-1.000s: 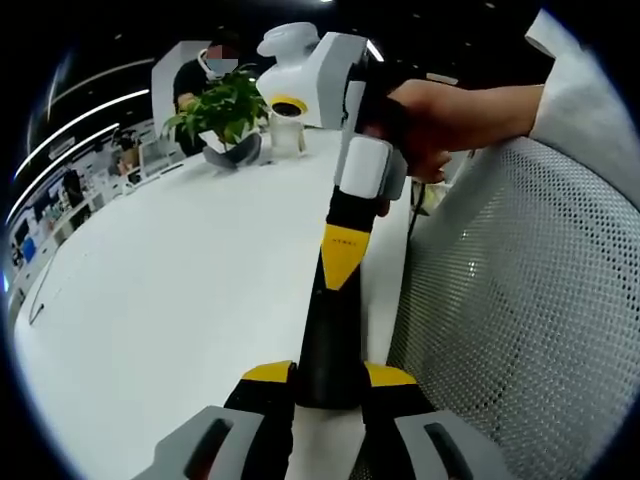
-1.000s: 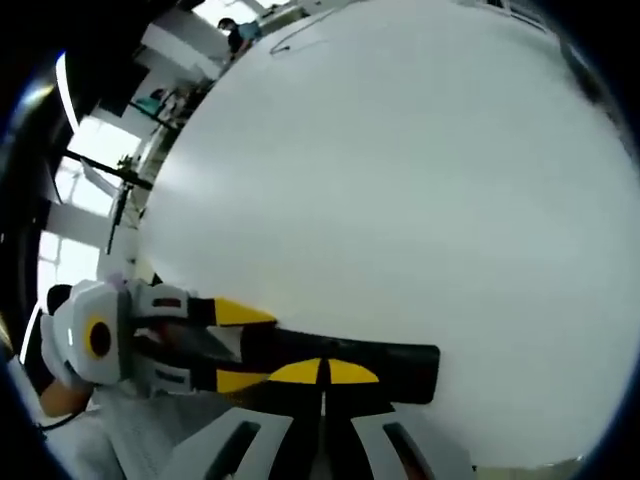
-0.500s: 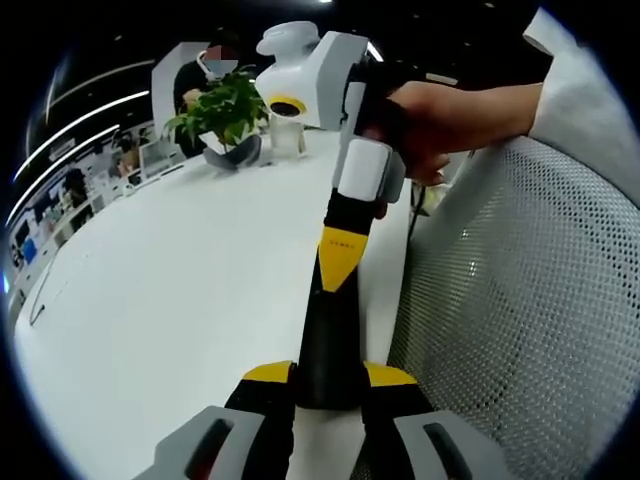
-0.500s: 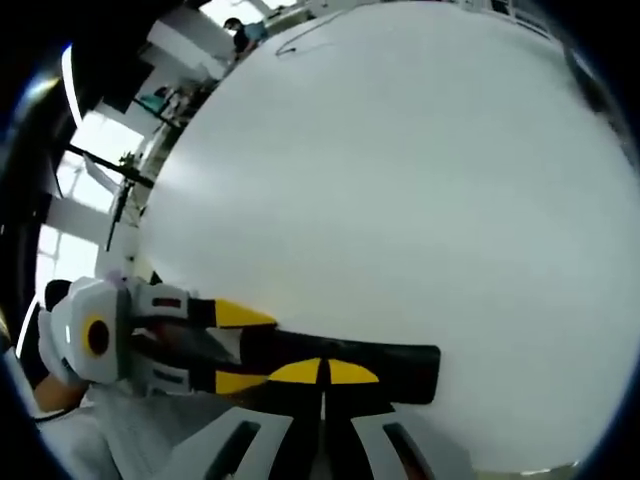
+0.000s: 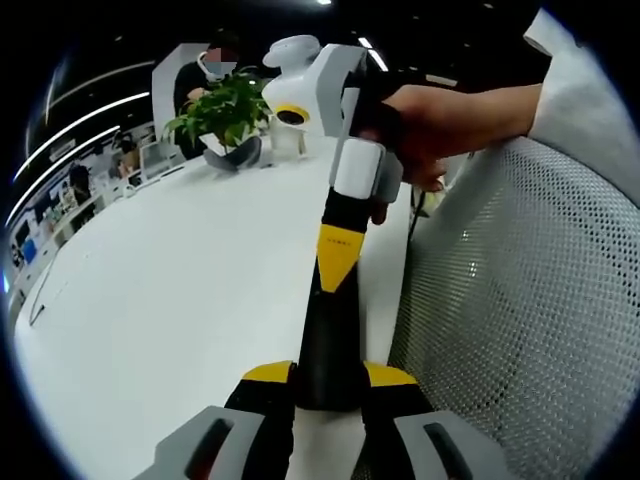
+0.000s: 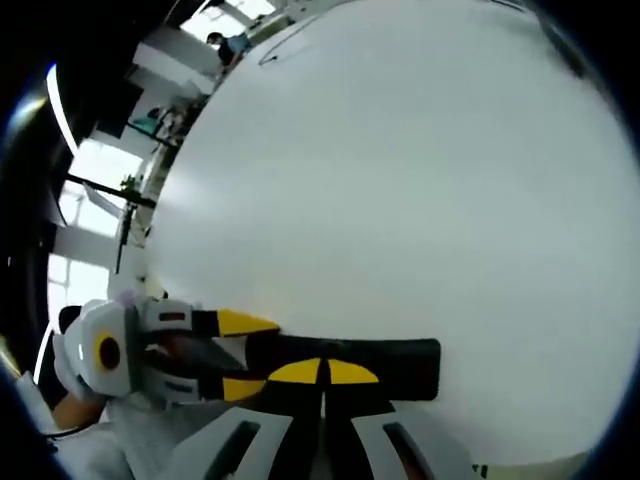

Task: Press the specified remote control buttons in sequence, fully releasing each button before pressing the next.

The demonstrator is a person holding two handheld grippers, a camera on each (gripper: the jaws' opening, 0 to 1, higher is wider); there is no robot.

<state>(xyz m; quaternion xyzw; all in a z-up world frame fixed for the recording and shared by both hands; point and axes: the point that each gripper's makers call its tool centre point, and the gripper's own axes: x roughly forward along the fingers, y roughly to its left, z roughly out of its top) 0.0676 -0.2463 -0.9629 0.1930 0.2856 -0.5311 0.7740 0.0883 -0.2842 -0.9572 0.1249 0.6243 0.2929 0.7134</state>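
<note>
Right now your left gripper (image 5: 328, 385) is clamped on the near end of the black remote control (image 5: 330, 330), which lies along the white table's (image 5: 180, 300) edge; your right gripper (image 6: 322, 378), jaws together, presses down on its top.

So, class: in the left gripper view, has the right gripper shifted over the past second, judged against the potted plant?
Yes, slightly. The right gripper has its white head leaning further over toward the potted plant; its jaw tips stay on the remote.
</note>
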